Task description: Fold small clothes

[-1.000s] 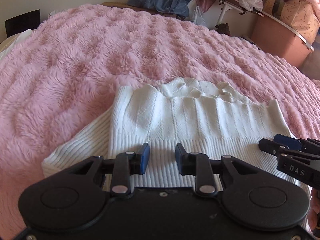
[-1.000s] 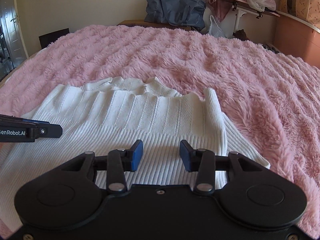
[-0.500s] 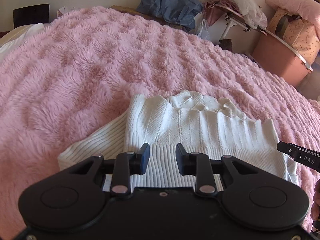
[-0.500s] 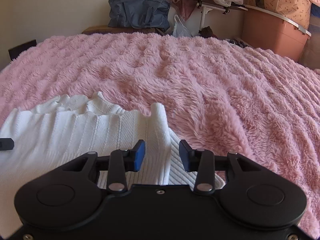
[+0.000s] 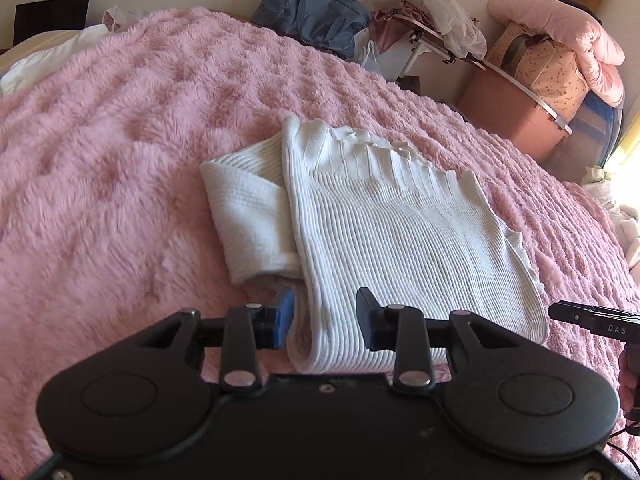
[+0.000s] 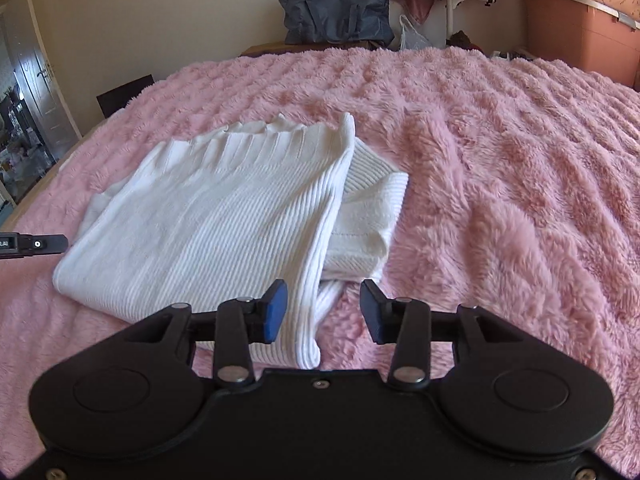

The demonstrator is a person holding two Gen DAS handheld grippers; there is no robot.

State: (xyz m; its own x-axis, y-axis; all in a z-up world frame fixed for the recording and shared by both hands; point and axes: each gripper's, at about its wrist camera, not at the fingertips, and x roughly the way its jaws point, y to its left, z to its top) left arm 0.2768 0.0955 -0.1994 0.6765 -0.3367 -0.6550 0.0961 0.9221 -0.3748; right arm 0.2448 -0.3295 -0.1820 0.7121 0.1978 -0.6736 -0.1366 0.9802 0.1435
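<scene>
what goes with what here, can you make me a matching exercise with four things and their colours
Things:
1. sweater
2. blanket
3. bag
4. storage box

Colours:
a. fluffy pink
b. terracotta
c. white ribbed
d. dark blue

Pairs: 1-c, 2-a, 3-d, 4-b

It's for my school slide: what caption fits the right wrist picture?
Open right claw over a folded white sweater on a fluffy pink blanket.
</scene>
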